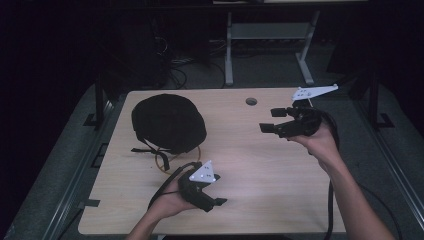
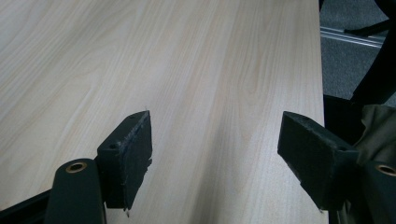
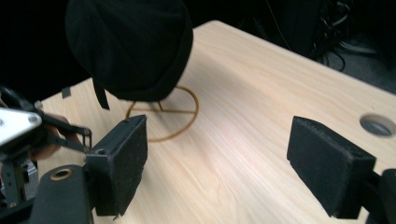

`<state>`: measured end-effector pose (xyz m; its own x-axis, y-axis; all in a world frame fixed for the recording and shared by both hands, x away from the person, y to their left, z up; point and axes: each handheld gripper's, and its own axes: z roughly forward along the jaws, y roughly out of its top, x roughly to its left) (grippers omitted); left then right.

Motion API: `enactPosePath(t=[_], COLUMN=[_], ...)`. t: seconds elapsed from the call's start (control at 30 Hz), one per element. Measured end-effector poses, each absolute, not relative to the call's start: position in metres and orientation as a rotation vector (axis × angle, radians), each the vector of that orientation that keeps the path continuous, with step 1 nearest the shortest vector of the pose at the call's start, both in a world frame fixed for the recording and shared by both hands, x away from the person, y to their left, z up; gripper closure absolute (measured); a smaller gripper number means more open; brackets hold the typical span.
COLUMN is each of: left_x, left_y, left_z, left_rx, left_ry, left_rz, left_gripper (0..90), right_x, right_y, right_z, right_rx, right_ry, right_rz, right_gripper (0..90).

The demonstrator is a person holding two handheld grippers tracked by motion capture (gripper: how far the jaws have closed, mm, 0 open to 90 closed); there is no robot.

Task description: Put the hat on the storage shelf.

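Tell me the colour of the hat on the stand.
The hat is plain black; the right gripper view shows it best.

Three cameras on one table

The high view looks forward and down over the whole table [image 1: 260,165]; the left gripper view skims bare wood closely, while the right gripper view faces the black hat [image 3: 128,46], also seen from above.

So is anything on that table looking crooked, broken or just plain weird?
Nothing is spilled or visibly broken. The only oddity is the black cloth cap perched on a thin gold wire stand: it droops over the ring base, with a strap dangling off its edge. Both hand-held grippers, left and right, are open and hold nothing.
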<state>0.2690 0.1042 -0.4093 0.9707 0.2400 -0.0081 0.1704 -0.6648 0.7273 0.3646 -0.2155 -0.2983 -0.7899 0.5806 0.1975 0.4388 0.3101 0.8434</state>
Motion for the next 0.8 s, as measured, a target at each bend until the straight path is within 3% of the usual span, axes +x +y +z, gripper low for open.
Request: enactPosePath(t=[0.8], left_x=[0.270], left_y=[0.106], left_z=[-0.410], left_rx=[2.290], left_ry=[0.309], left_rz=[0.110], left_gripper=[24.3], right_x=[0.302], right_y=[-0.281], right_z=[-0.364], right_rx=[1.085], right_ry=[2.394], right_rz=[1.447], right_gripper=[19.3])
